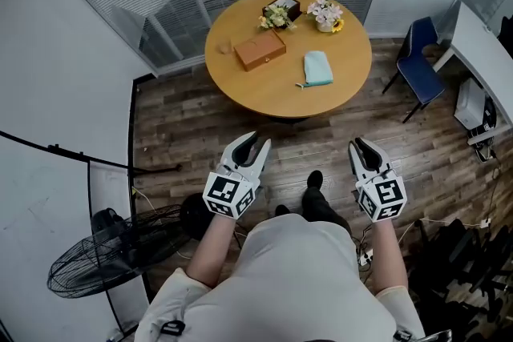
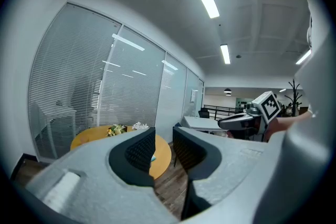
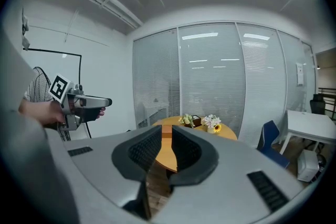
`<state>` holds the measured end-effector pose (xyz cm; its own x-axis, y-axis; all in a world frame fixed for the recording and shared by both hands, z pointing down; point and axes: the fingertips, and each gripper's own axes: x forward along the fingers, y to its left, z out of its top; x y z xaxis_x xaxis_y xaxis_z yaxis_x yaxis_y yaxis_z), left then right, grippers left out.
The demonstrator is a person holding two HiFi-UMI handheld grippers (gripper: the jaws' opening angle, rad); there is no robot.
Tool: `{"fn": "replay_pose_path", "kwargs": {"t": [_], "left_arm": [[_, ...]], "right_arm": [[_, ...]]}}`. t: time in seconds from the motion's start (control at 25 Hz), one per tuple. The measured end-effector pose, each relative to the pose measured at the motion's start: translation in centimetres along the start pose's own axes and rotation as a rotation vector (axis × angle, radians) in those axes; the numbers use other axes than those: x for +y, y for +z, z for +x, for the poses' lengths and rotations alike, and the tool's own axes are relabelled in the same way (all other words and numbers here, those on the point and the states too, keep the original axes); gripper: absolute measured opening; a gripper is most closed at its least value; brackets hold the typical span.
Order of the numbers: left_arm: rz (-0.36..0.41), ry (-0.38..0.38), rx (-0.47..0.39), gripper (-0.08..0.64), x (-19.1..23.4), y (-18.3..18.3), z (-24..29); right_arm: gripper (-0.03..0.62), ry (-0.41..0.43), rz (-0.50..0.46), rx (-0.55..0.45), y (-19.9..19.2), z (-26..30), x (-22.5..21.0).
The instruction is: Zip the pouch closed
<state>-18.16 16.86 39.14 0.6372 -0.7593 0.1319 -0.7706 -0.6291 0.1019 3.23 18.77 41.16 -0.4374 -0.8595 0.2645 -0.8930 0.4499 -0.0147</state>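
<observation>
The teal pouch lies flat on the round wooden table, right of its middle, far ahead of both grippers. My left gripper hovers over the wood floor short of the table, its jaws apart and empty; in its own view the table edge shows through the gap. My right gripper is level with it to the right, open by a narrow gap and holding nothing. In the right gripper view the table lies straight ahead.
On the table stand an orange box, a dark box and two small flower bunches. A blue chair and a white desk are at the right. A floor fan stands at the left, glass partitions behind.
</observation>
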Motion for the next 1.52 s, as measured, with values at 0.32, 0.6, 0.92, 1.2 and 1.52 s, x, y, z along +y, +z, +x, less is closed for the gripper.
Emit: {"fn": "replay_pose_path", "kwargs": {"t": [0.32,0.6,0.92,1.2,1.52], "left_arm": [[-0.007,0.043,-0.011,0.098,2.1,1.1,4.2],[0.008,0.042,0.007,0.098,3.0,1.7,9.9],[0.011,0.083,0.023,0.098,4.5,2.4,15.8],[-0.013,0.104,0.033,0.097,4.7,2.0,19.0],[-0.036,0.115,0.082,0.097,6.8,0.8,21.5]], "right_arm": [[0.048,0.073,-0.017,0.008,1.6,5.0,-3.6],[0.048,0.129,-0.01,0.024,2.5,10.2,-8.4],[0.048,0.19,-0.013,0.037,3.0,14.7,-13.6],[0.048,0.232,-0.013,0.051,2.4,17.1,-16.8],[0.048,0.242,0.019,0.083,1.3,20.7,-18.3]]}}
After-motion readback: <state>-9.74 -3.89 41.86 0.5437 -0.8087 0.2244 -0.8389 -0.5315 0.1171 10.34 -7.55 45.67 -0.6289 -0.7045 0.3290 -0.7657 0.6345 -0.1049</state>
